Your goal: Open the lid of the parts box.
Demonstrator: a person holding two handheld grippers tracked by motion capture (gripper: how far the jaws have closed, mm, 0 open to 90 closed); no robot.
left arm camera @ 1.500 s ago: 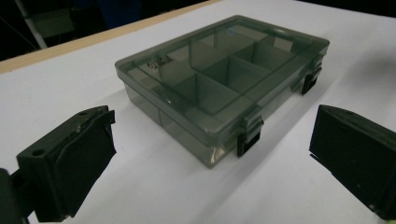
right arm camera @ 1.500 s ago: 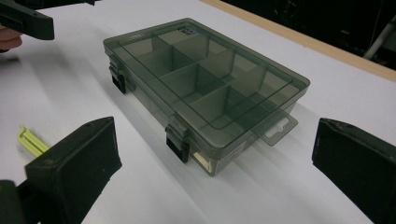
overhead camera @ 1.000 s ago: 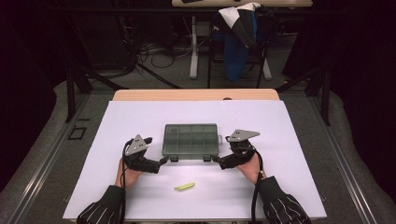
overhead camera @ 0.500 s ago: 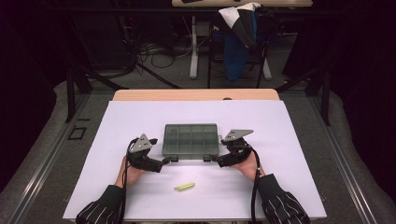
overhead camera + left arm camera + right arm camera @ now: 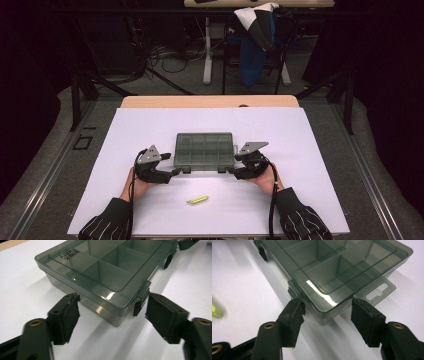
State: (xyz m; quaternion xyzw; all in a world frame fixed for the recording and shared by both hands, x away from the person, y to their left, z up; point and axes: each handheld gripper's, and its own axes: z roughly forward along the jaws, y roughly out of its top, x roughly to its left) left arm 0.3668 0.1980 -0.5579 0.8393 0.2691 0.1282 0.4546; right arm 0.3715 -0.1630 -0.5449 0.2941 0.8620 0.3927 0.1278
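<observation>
- We see a smoky clear box (image 5: pixel 204 148) lying flat near the middle of the white table (image 5: pixel 300 140), lid shut, its inner walls dividing it into compartments.
- From the high view, the left gripper (image 5: pixel 176 171) sits at the box's 7 o'clock corner and the right gripper (image 5: pixel 231 170) at its 5 o'clock corner — each held in a hand coming up from 6 o'clock.
- In the left gripper view, our left gripper (image 5: pixel 112 308) has its jaws spread wide, one on each side of the box's (image 5: pixel 100 275) near corner; the right-hand jaw stands just beside a dark latch (image 5: pixel 138 305), though we cannot tell whether it touches.
- The other jaw there stands just off the box's side wall, with a gap of table showing between them.
- In the right gripper view, the right gripper (image 5: pixel 327 308) is likewise spread open around a corner of the box (image 5: pixel 332 267); its left-hand jaw appears to touch a latch (image 5: pixel 295 291), and the other stands near a clear hang tab (image 5: pixel 378 291) with a slot in it.
- A small yellow-green piece (image 5: pixel 197 200) lies on the table at 6 o'clock from the box, well apart from it — between the two forearms.
- Both sleeves (image 5: pixel 107 225) are dark with thin pale stripes.
- Beyond the table at 12 o'clock, a chair (image 5: pixel 255 45) carries a blue and white garment.
</observation>
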